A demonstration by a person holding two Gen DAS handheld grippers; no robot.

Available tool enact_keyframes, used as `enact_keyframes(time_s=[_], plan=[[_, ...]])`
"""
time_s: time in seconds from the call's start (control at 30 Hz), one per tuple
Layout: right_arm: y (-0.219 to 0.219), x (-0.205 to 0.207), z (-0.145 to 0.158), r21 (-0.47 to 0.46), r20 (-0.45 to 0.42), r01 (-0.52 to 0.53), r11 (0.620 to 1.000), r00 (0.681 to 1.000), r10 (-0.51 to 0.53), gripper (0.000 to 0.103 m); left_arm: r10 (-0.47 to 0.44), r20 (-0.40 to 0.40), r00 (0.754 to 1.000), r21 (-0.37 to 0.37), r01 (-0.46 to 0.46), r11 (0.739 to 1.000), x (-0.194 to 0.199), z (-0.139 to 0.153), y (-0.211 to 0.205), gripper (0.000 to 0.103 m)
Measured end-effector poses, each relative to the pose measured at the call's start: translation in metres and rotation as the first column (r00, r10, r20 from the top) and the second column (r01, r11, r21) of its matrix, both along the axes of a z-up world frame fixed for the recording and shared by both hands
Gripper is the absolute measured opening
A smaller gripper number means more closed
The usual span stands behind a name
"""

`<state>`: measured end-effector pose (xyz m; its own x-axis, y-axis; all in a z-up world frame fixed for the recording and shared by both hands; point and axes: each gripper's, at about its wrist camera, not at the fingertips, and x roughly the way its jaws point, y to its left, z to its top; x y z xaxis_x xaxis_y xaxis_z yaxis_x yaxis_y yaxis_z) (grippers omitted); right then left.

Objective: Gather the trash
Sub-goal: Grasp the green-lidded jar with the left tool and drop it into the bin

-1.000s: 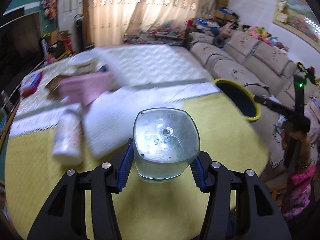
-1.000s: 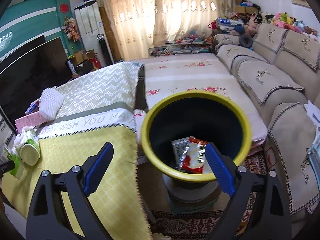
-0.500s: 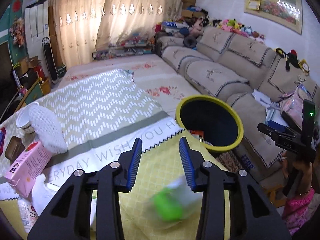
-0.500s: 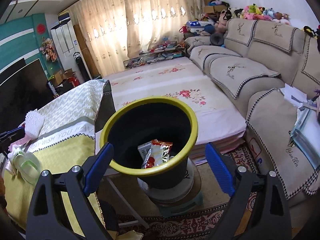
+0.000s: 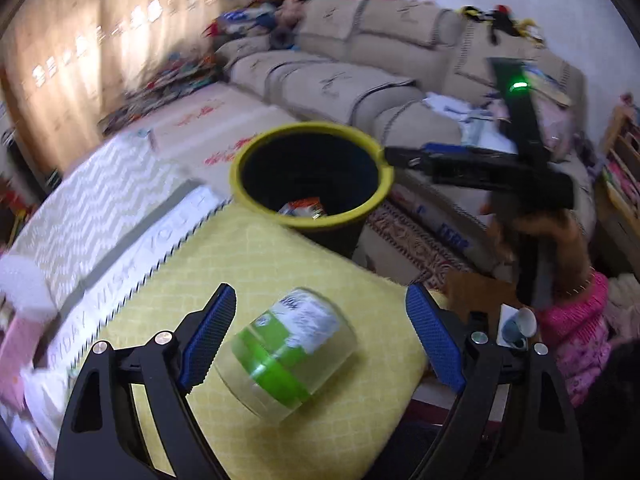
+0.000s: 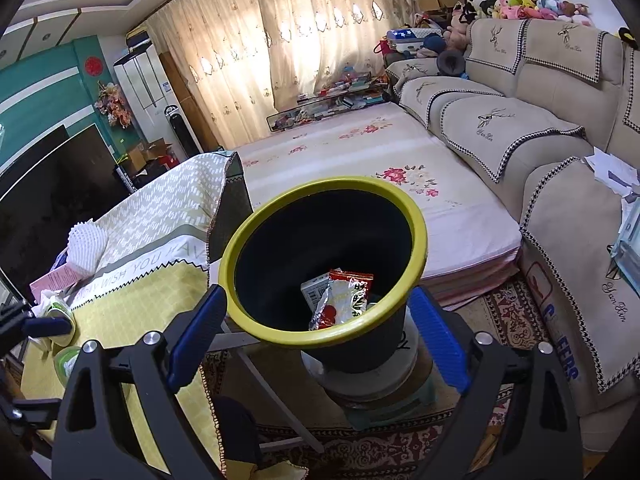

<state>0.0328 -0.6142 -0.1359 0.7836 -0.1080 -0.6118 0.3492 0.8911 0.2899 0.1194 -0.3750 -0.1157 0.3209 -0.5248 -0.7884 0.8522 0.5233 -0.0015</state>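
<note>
The clear plastic cup point(image 5: 286, 354) is lying on its side in the lower middle of the left wrist view, on the yellow tablecloth point(image 5: 256, 256). It is showing a bright green band near its wide end and a white label with dark print; its outline is blurred. The left gripper point(image 5: 320, 336) is standing wide open around it, and the blue pads point(image 5: 208, 334) are not touching the cup. Half a second ago the pads were much closer together and the cup was only a green blur below them; one second ago they were clamping it.

The yellow-rimmed black bin point(image 6: 324, 260) is sitting in the middle of the right wrist view, beside the table edge, with a red and silver snack wrapper point(image 6: 342, 298) inside. The right gripper point(image 6: 316, 334) is hanging open in front of the bin, holding nothing, and the bin is looking larger than before.
</note>
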Motion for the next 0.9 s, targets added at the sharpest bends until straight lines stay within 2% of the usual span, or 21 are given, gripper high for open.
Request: enact_keyframes(time_s=[0.1,0.2,0.33,0.43,0.53,0.6,0.67,0.7,0.9], plan=[[-0.001,-0.002,0.0,0.009,0.007,-0.004,1.0,1.0,0.003,0.088,0.068,0.009,0.998,0.01,-0.068,0.998,0.002,-0.007,0.003,0.086],[-0.001,-0.001,-0.003,0.011,0.003,-0.011,1.0,1.0,0.011,0.088,0.043,0.004,0.999,0.028,-0.043,0.999,0.002,-0.014,0.005,0.086],[-0.003,-0.004,-0.005,0.022,0.005,-0.011,1.0,1.0,0.011,0.088,-0.065,-0.011,0.998,0.025,0.065,0.998,-0.006,-0.02,0.013,0.086],[-0.005,-0.005,-0.007,0.031,0.004,-0.011,0.999,1.0,0.011,0.088,-0.154,-0.006,0.988,0.037,0.154,0.987,-0.013,-0.022,0.014,0.086],[-0.007,-0.005,-0.009,0.039,0.005,-0.012,0.999,1.0,0.012,0.088,-0.205,-0.013,0.979,0.053,0.206,0.977,-0.013,-0.025,0.013,0.087],[-0.006,-0.005,-0.009,0.045,0.007,-0.013,0.999,1.0,0.013,0.088,-0.195,0.001,0.981,0.078,0.195,0.978,-0.01,-0.03,0.009,0.084],[-0.006,-0.004,-0.011,0.051,0.006,-0.018,0.999,1.0,0.017,0.088,-0.168,0.039,0.985,0.125,0.162,0.979,-0.003,-0.037,0.003,0.076],[-0.005,-0.003,-0.012,0.054,0.005,-0.021,0.998,1.0,0.02,0.088,-0.153,0.05,0.987,0.145,0.144,0.979,0.0,-0.041,0.002,0.076],[-0.006,-0.002,-0.014,0.06,-0.002,-0.026,0.998,1.0,0.026,0.088,-0.034,-0.024,0.999,0.14,0.037,0.989,0.021,-0.043,0.015,0.078]])
